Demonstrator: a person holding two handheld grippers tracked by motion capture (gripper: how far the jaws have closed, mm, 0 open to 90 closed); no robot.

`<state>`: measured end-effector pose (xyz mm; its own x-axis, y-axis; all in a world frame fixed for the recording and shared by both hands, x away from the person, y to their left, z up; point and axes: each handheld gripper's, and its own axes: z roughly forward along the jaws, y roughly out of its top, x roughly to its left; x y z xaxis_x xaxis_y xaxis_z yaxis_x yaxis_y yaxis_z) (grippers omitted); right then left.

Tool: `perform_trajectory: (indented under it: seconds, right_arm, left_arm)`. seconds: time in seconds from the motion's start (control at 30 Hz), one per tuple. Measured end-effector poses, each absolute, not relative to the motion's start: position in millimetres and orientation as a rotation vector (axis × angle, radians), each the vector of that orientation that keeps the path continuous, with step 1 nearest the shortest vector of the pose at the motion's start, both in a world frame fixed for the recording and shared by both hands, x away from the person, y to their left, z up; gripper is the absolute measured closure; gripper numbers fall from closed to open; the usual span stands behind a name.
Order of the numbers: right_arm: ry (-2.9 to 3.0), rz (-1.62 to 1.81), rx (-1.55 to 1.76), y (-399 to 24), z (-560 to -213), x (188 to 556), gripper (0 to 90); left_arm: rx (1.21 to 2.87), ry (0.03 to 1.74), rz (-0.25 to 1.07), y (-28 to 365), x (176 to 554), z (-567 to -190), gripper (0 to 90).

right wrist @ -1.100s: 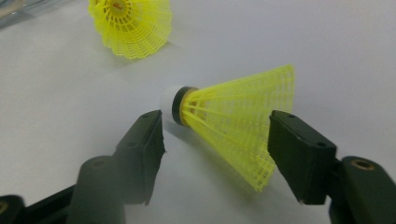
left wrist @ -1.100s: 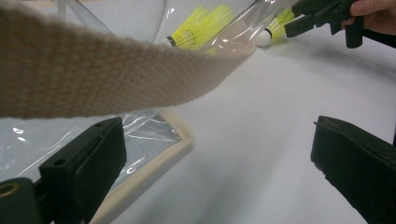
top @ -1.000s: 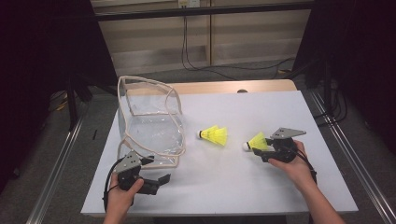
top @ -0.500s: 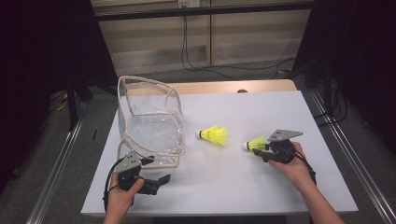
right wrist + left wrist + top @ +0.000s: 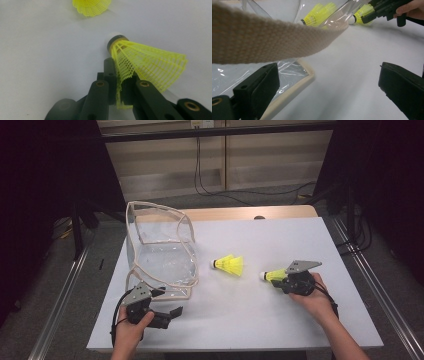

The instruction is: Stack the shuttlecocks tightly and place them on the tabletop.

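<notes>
A person sits at a white table [image 5: 280, 320] and holds a black gripper in each hand. The right gripper [image 5: 280, 279] is near the right side of the table, in the person's right hand [image 5: 312, 295]. Its jaws are pressed together on the thin yellow net skirt of a shuttlecock [image 5: 271, 275]. In the right gripper view the skirt [image 5: 147, 65] is pinched flat between the two jaws, and the white tip with its dark band points away from the gripper, toward the middle of the table. A second yellow shuttlecock [image 5: 229, 265] lies on its side on the table, a little to the left of the held one and apart from it. Its white tip points toward a clear plastic bag [image 5: 160, 255]. The bag stands on the left part of the table and has a beige cloth trim along its edges. The left gripper [image 5: 167, 317] rests low on the table just in front of the bag, in the person's left hand [image 5: 130, 332]. Its jaws are spread wide apart and hold nothing. In the left gripper view a beige strap [image 5: 274, 37] of the bag hangs across the top, and one jaw sits just beside the bag's bottom edge.
</notes>
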<state>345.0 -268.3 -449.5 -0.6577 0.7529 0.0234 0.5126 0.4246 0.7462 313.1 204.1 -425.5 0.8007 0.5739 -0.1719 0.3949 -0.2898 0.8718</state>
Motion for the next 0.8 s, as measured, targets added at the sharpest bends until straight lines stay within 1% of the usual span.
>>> perform_trajectory:
  seconds: [0.8]
  right_arm:
    - [2.32,1.157,1.11,-271.6,-442.8,345.0,88.6]
  left_arm:
    - [1.916,0.729,0.21,203.7,313.1,-425.4,3.6]
